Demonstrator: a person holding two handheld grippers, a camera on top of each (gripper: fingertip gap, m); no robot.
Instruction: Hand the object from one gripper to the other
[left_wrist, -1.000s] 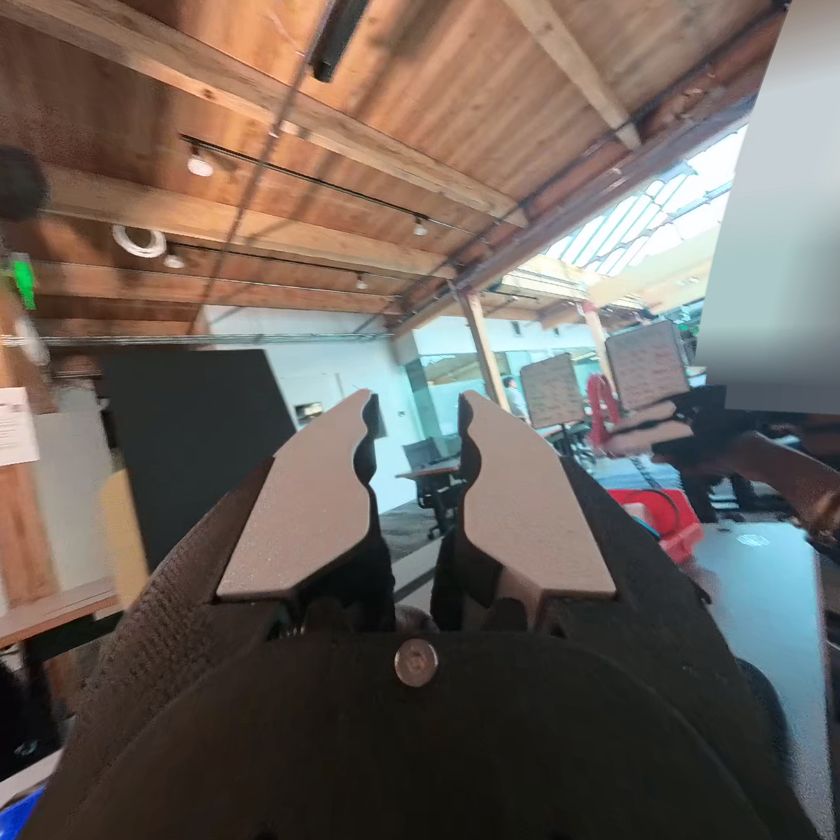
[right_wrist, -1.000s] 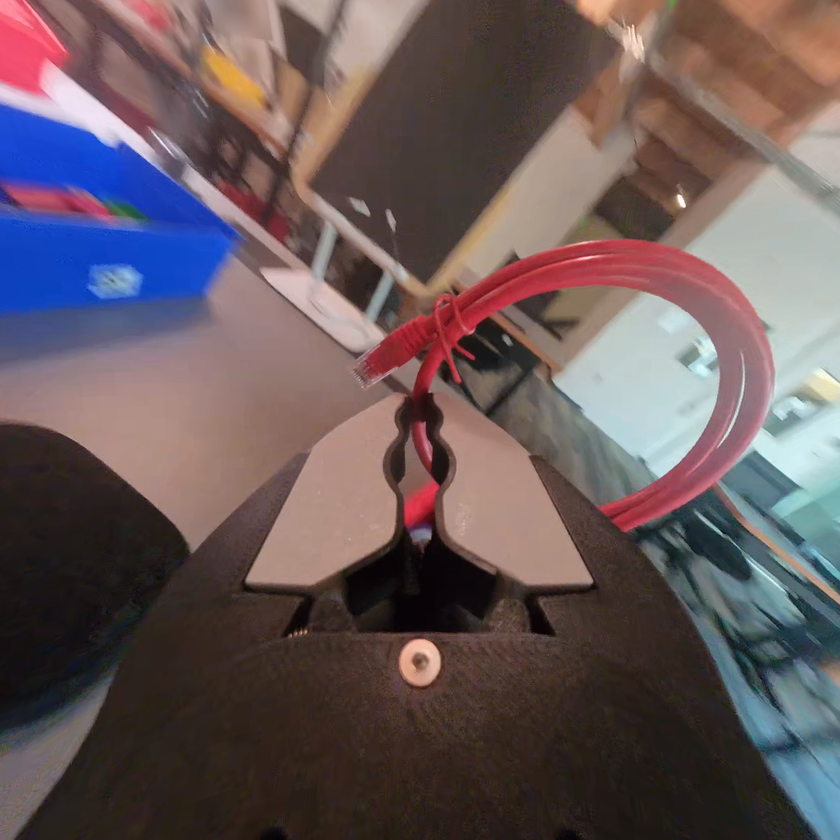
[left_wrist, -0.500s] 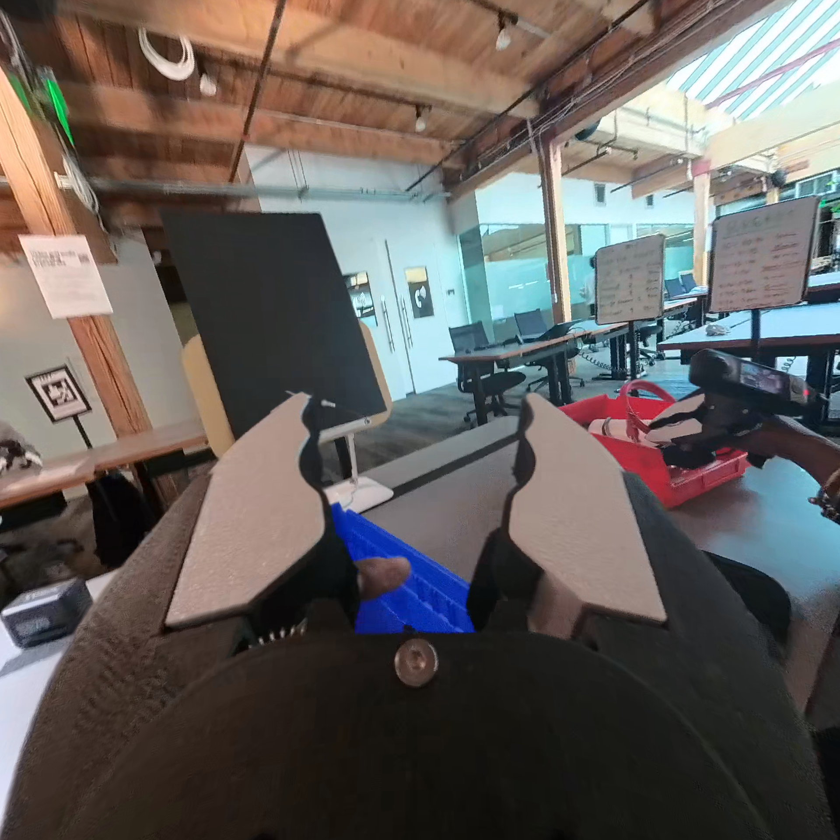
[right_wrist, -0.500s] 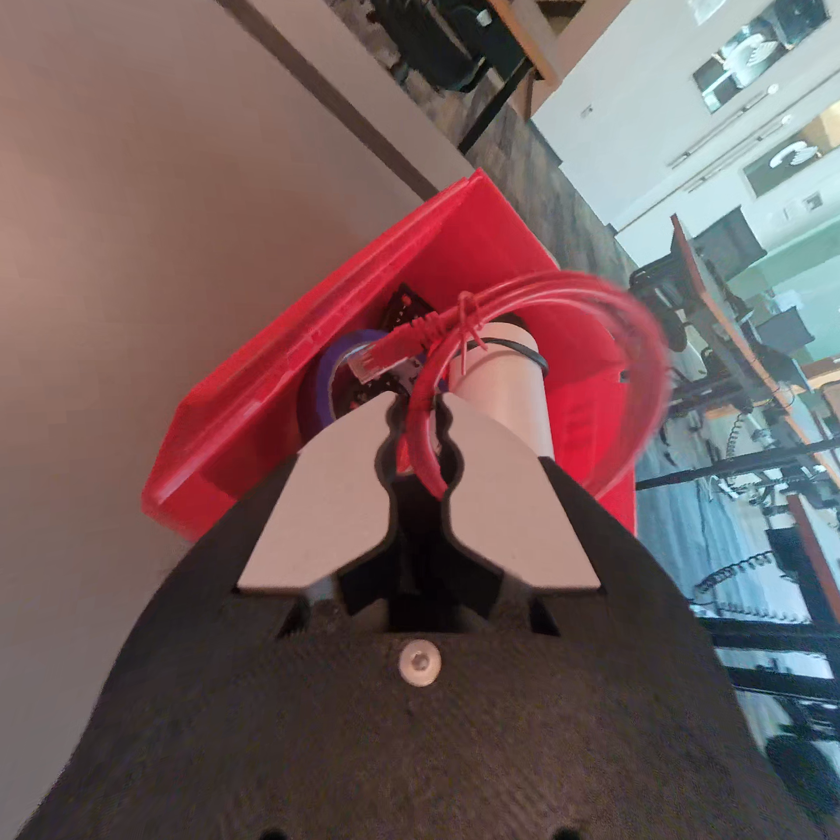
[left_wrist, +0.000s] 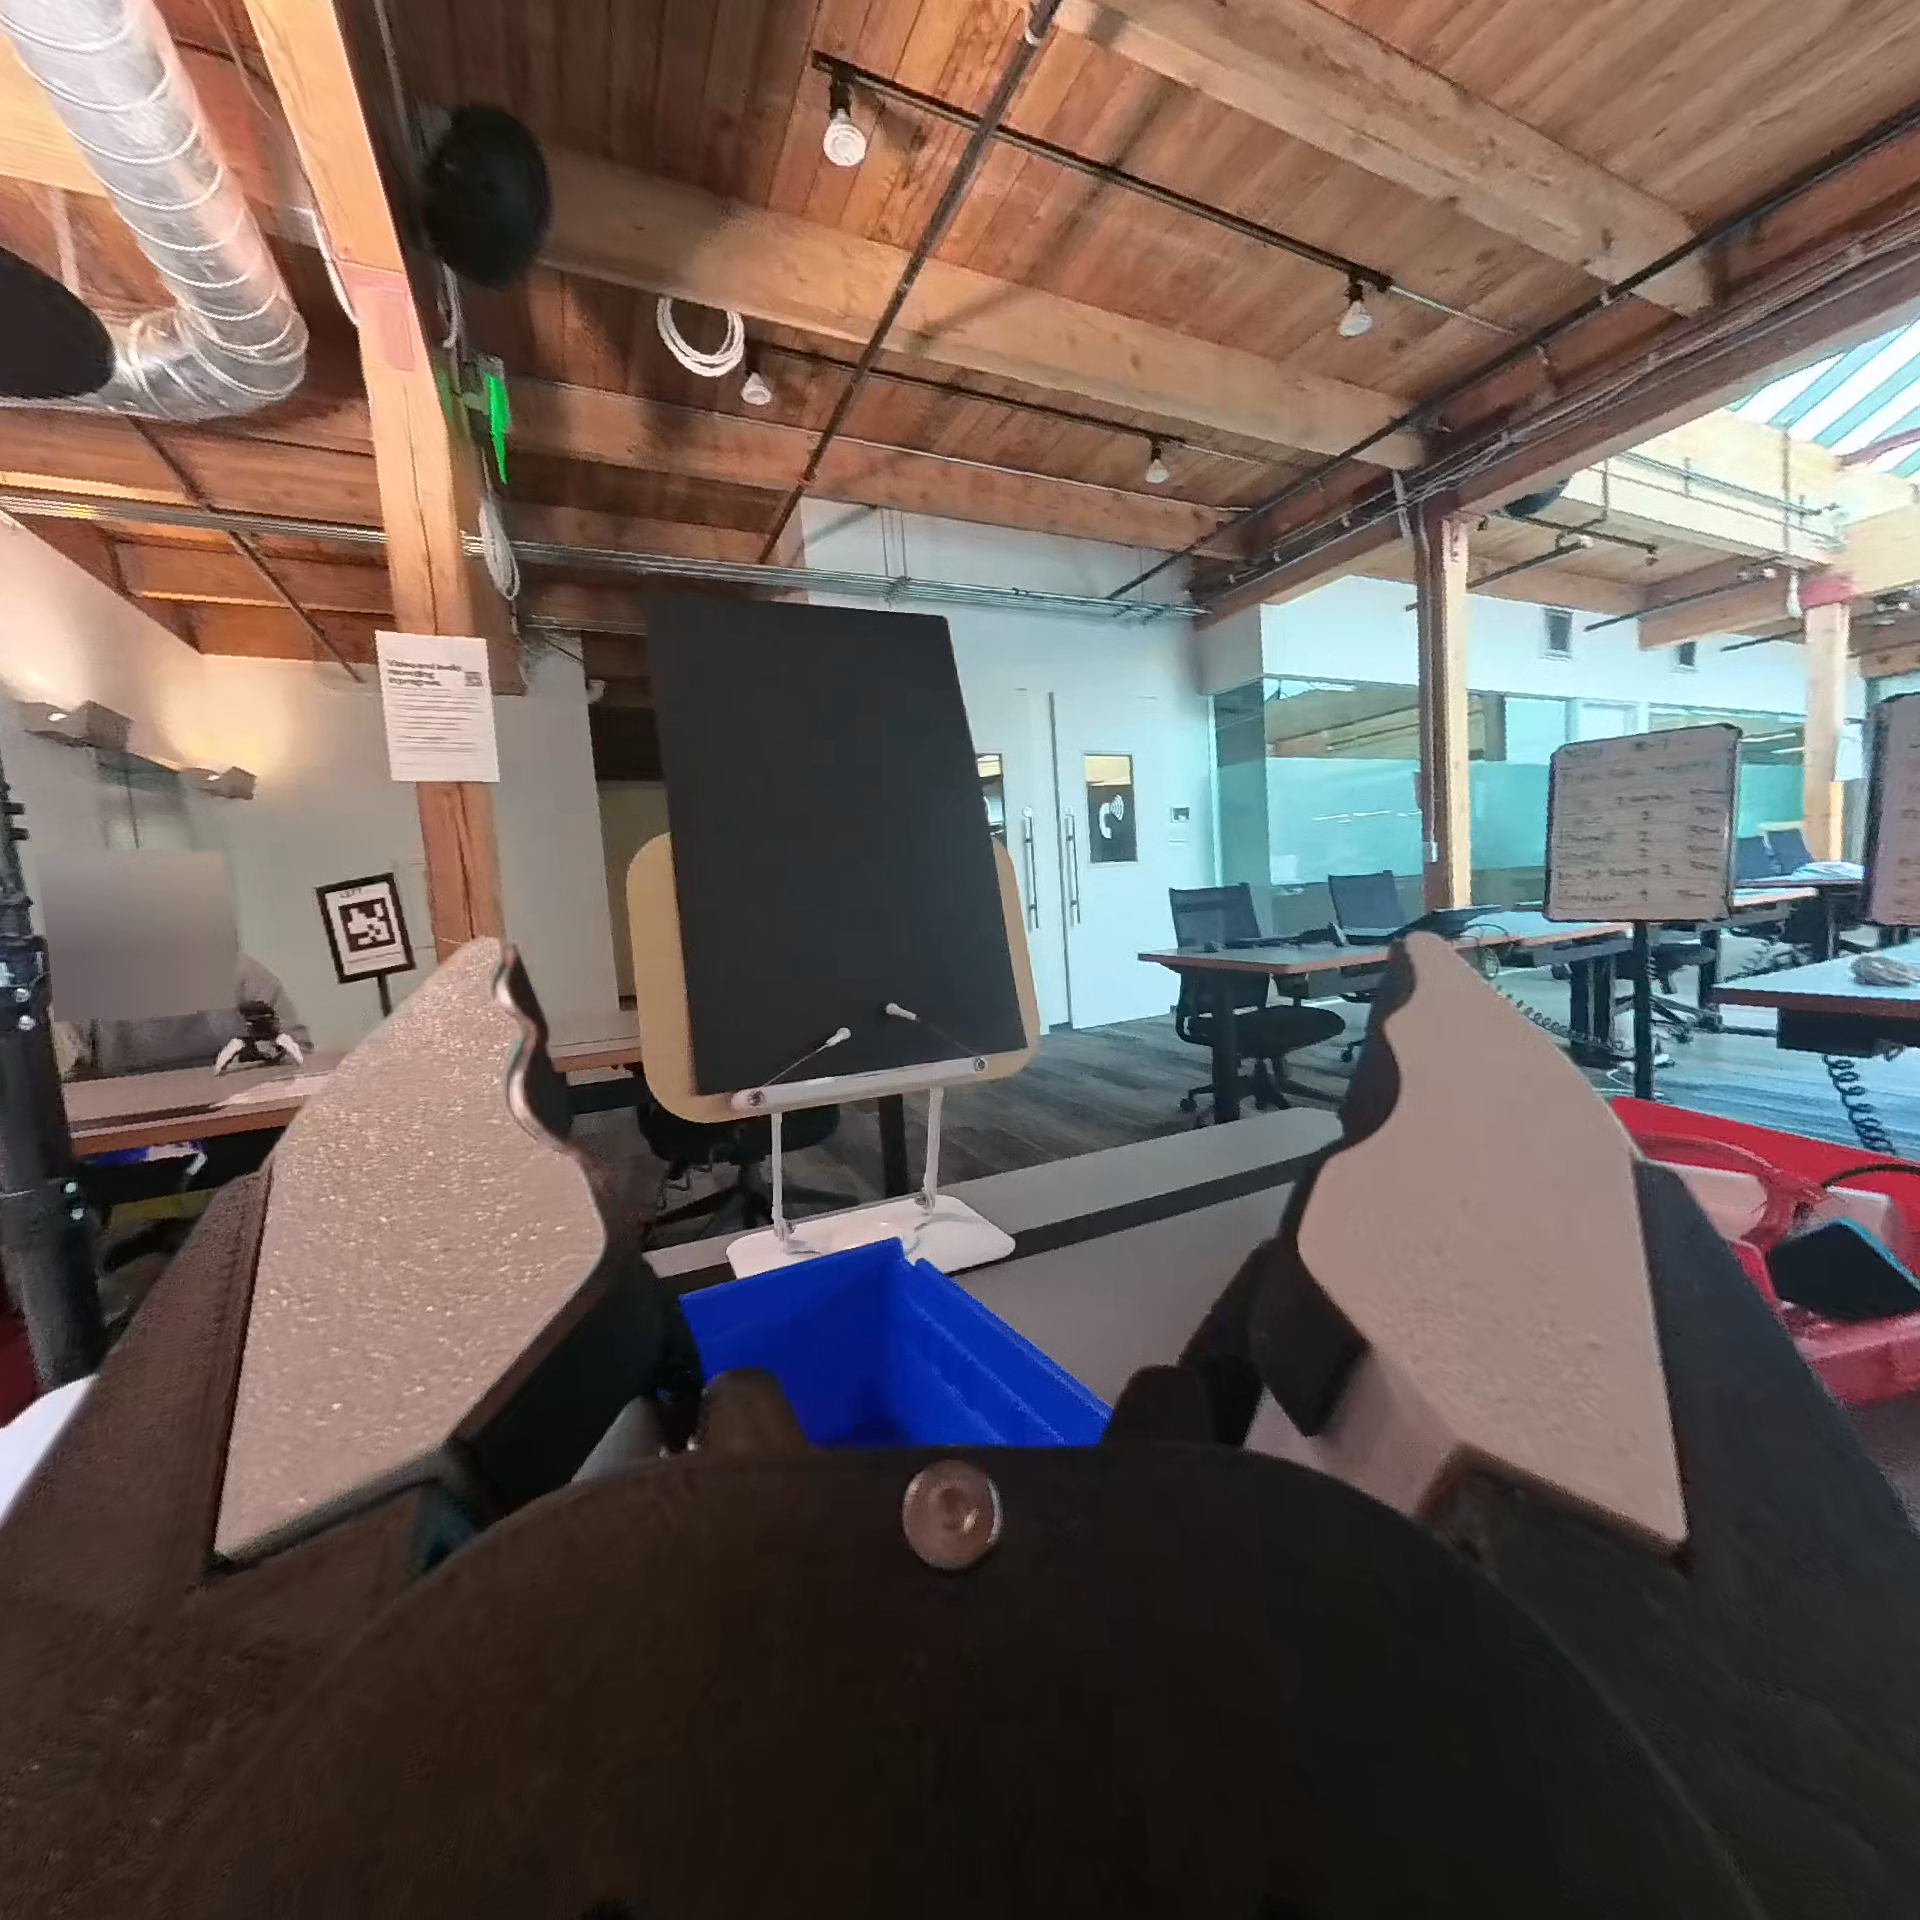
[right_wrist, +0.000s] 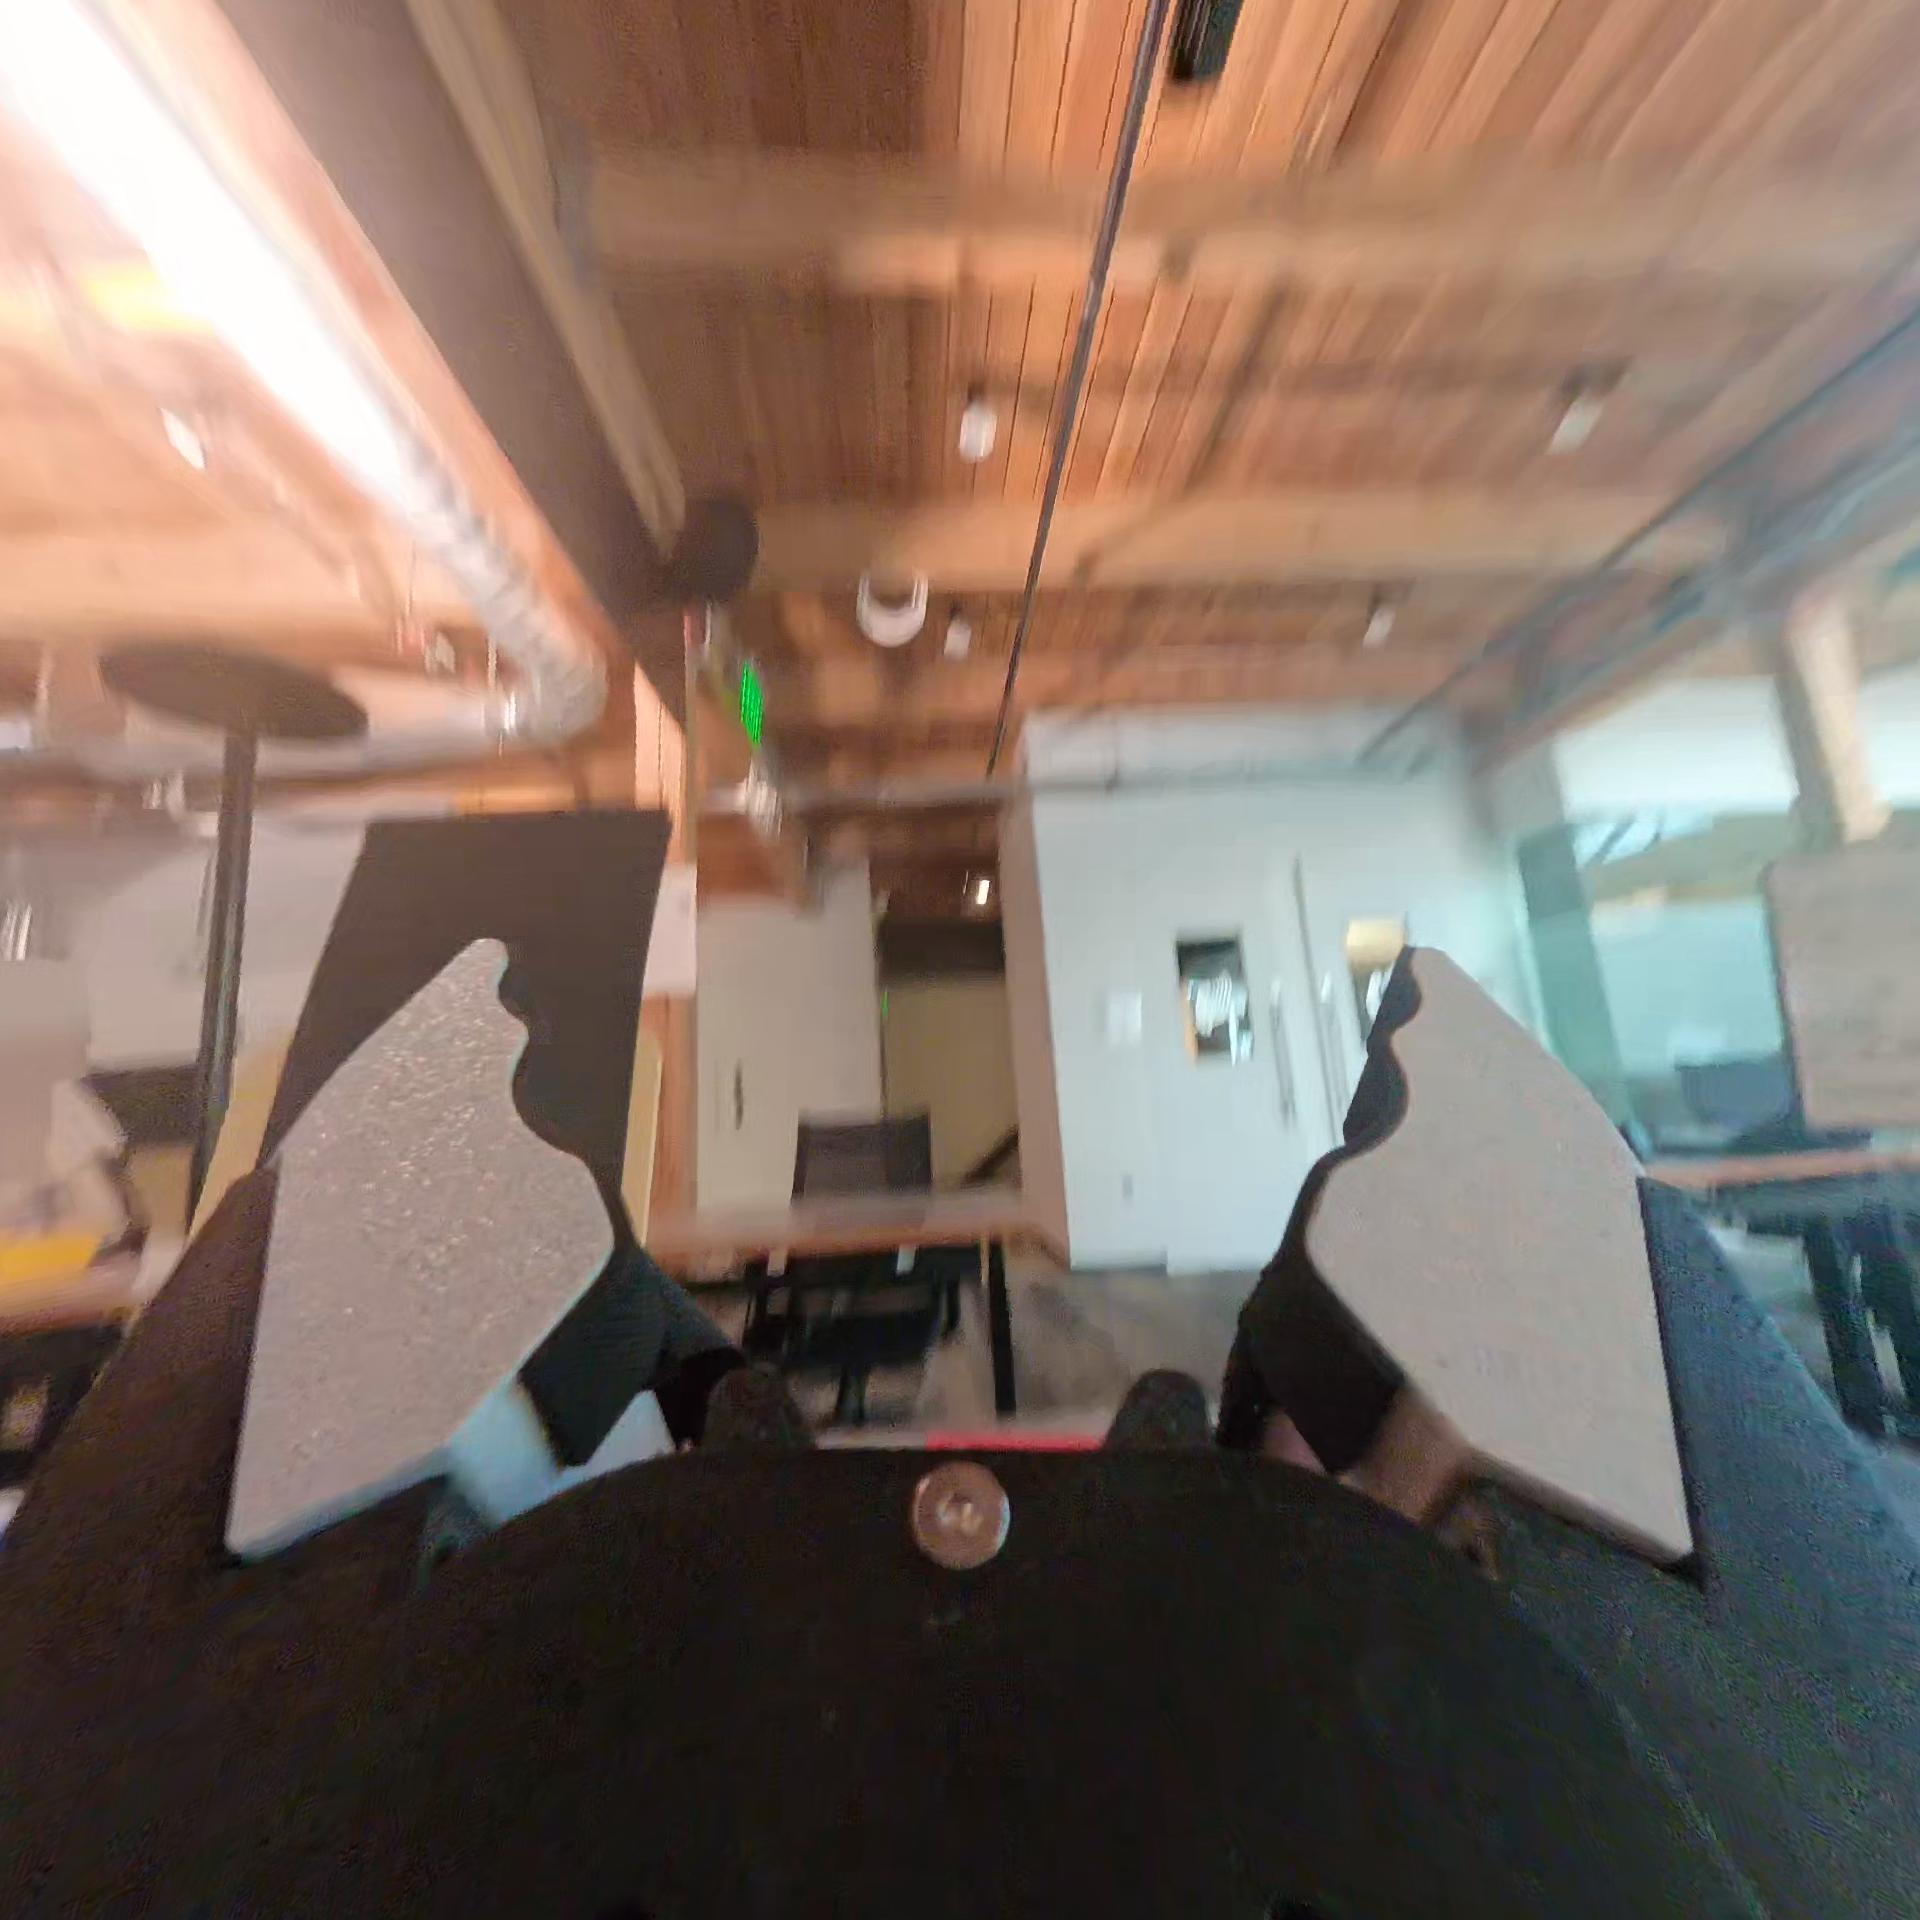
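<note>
Left hand-held gripper (left_wrist: 951, 1049): jaws wide apart, empty, above blue bin (left_wrist: 894, 1351) at lower centre. Right hand-held gripper (right_wrist: 951, 1039): jaws apart, empty, view blurred. Object not identifiable; red bin (left_wrist: 1766, 1247) at right edge. Risk: blur suggests fast motion, so a regrasp could miss.

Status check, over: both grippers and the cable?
Left gripper open, empty. Right gripper open, empty. Red cable not clearly in view. Blue bin below left jaws; nothing between them.
</note>
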